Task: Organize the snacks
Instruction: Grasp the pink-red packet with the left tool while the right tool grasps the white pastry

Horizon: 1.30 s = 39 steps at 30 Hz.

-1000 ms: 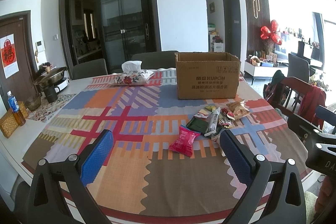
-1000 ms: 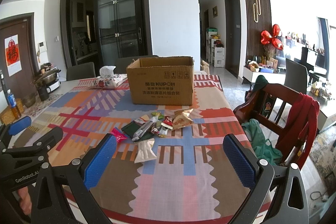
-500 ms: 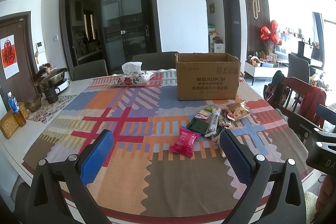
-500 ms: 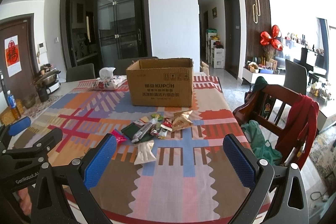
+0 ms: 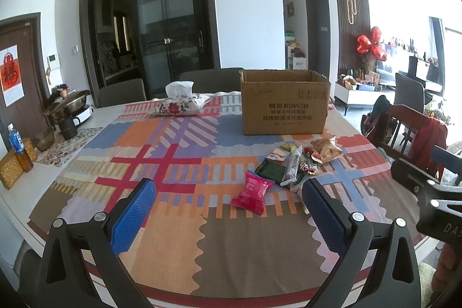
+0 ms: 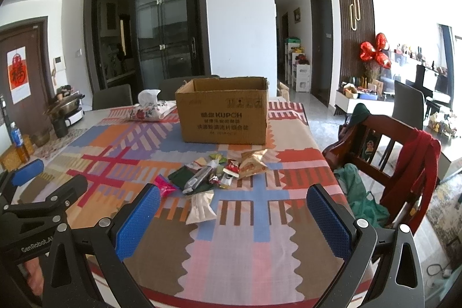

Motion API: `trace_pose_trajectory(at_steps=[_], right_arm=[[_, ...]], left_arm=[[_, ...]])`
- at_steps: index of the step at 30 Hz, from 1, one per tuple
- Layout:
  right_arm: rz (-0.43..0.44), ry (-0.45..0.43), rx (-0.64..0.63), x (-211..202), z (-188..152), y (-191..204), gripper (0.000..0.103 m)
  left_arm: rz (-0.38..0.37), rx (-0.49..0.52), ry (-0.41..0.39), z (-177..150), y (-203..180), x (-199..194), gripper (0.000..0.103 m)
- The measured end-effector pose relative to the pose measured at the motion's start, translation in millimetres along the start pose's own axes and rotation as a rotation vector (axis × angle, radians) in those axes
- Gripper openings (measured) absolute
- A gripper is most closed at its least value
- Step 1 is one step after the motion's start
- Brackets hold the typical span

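A pile of snack packets (image 5: 300,160) lies on the patterned tablecloth (image 5: 161,152) in front of an open cardboard box (image 5: 284,103). A pink-red packet (image 5: 251,192) lies nearest in the left wrist view. In the right wrist view the pile (image 6: 219,172) holds a tan bag (image 6: 252,163), a dark green packet (image 6: 180,178) and a white packet (image 6: 200,207), with the box (image 6: 223,111) behind. My left gripper (image 5: 228,217) is open and empty above the table's near edge. My right gripper (image 6: 231,217) is open and empty, to the right of the left one.
A floral tissue box (image 5: 182,104) sits at the far middle. A pot (image 5: 68,106), a mug, a bowl, a bottle (image 5: 17,145) and a wicker basket stand on the left edge. A wooden chair with red clothing (image 6: 404,163) stands right of the table.
Both grippers have drifted slightly; the view of the table barely shifts. Nothing on the table has moved.
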State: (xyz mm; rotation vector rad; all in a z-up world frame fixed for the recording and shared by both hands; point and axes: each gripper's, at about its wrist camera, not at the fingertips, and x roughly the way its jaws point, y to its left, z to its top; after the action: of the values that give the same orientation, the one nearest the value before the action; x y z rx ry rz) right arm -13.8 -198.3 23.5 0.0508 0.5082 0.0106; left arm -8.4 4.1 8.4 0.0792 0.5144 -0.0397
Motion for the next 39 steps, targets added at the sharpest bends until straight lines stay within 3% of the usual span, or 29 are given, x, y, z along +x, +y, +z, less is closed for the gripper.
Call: trace_pose_trajectory(at_steps=[7,14,21,29,39], right_arm=[[0.080,0.117,-0.017,36,-6,6,0.102],[0.118,0.213,-0.047,81,-13,16,0.101],[0.184,0.338,-0.016,127,-12,21,0.088],[0.177,0.444,-0.038,163,-17,26,0.074],[0.189,0.546,-0.034,191,-29,29,0.059]], left_arm=[[-0.052,0.017,0.069,7,3,29,0.102],[-0.106,0.108,0.133,7,0,70,0.094],[-0.208,0.160,0.218,16,-4,111,0.087],[-0.283,0.217,0.343,9,-11,160,0.077],[-0.305,0.237,0.452,-5,-20,206,0.068]])
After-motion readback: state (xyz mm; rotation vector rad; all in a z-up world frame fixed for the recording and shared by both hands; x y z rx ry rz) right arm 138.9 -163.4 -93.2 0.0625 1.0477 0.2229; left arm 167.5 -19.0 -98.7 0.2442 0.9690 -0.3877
